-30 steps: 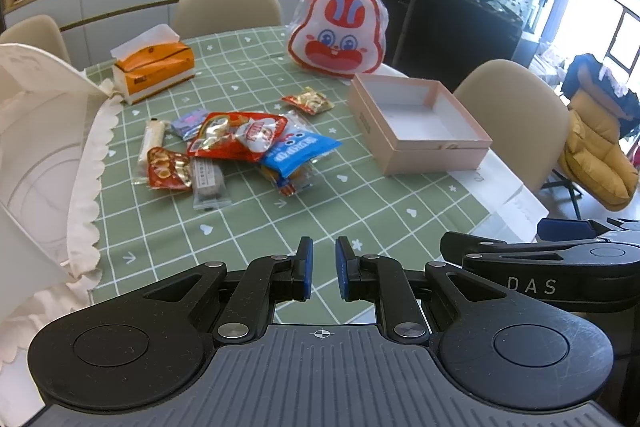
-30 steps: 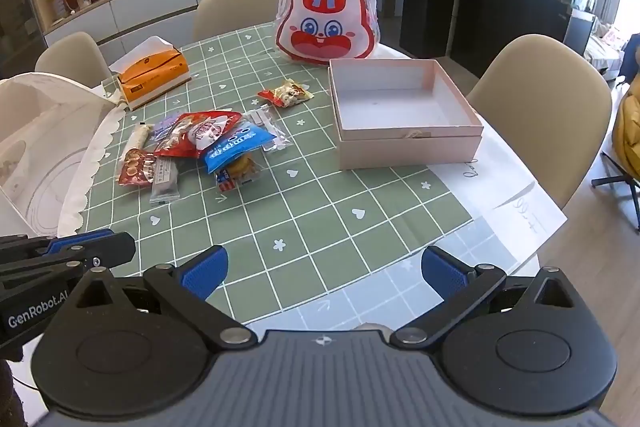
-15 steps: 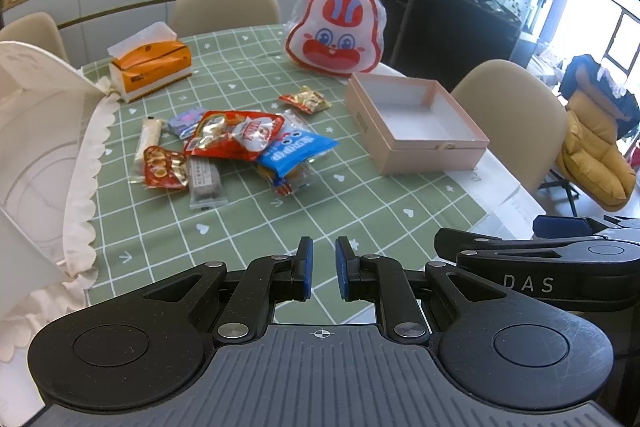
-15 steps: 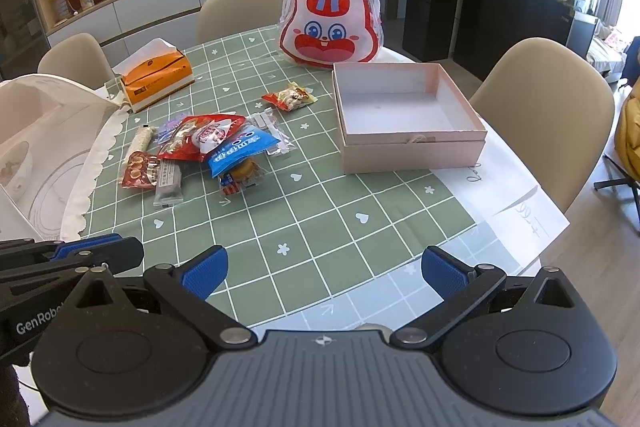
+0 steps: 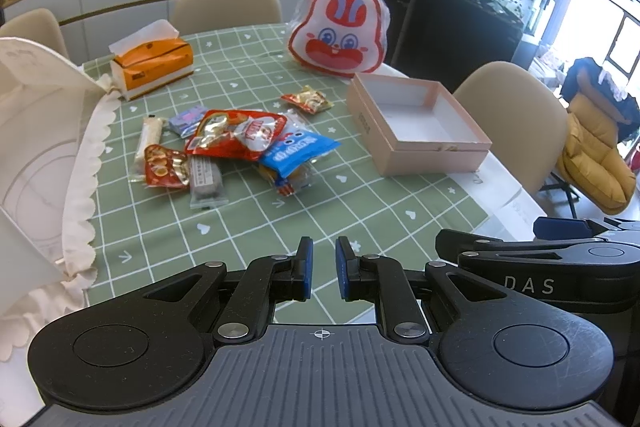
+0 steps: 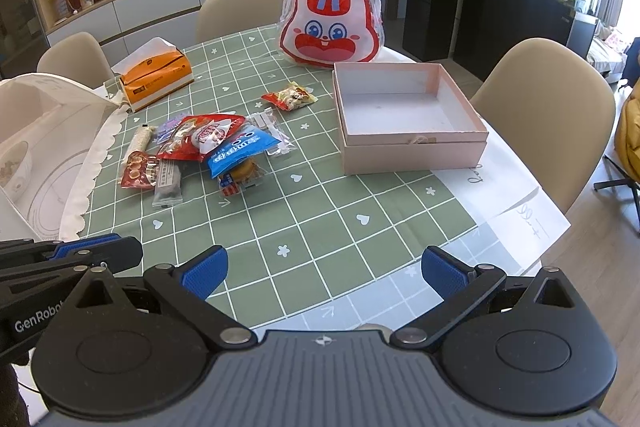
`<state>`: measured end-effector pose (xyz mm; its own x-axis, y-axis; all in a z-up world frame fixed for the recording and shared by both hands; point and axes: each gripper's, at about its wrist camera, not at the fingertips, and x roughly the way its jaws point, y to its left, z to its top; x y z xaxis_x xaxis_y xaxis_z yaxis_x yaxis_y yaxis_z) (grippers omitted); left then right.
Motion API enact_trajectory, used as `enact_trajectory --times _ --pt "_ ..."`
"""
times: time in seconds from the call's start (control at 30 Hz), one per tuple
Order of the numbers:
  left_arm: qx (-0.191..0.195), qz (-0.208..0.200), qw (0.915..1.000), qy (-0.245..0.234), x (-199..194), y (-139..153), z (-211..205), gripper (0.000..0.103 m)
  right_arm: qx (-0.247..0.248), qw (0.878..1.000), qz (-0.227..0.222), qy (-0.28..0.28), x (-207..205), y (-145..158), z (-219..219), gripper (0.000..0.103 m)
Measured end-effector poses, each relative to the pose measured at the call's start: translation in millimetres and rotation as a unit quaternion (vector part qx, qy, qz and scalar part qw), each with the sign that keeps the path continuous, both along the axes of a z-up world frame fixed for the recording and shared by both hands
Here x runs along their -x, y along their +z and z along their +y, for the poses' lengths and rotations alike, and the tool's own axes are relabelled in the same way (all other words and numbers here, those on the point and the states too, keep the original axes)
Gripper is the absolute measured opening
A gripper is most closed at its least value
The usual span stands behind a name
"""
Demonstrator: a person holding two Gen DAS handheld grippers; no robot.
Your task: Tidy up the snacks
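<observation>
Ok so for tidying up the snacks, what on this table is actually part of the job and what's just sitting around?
Part of the job:
- snack packets piled on the green cloth
- lone red snack packet near the box
- open pink box, empty
- left gripper, shut on nothing
- right gripper, open

Just lying about:
- orange tissue box
- rabbit-face bag
- white lace-edged cover

The left gripper (image 5: 321, 269) has a ribbed grey body with a small crosshair mark at its front edge, flanked by two round black housings, and black linkage arms with silver rivets that carry narrow blue-padded fingers (image 5: 306, 267). The right gripper (image 6: 323, 273) is built alike, its textured blue pads (image 6: 204, 273) set on black angled arms with silver pivots. Seen beside the left gripper's grey body, the right one's black side bears white letters "DAS"; the left one's flank reads "GenRobo".
</observation>
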<state>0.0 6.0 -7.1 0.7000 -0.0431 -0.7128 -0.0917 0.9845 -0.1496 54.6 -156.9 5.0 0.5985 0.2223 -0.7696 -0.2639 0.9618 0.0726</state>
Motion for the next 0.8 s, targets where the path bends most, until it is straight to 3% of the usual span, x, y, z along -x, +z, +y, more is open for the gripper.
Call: enact_trajectory --times 0.8 --pt "0.009 0.010 0.9998 0.011 -11 -4 9 0.016 0.008 1.000 0.011 0.009 -16 -9 11 0.103"
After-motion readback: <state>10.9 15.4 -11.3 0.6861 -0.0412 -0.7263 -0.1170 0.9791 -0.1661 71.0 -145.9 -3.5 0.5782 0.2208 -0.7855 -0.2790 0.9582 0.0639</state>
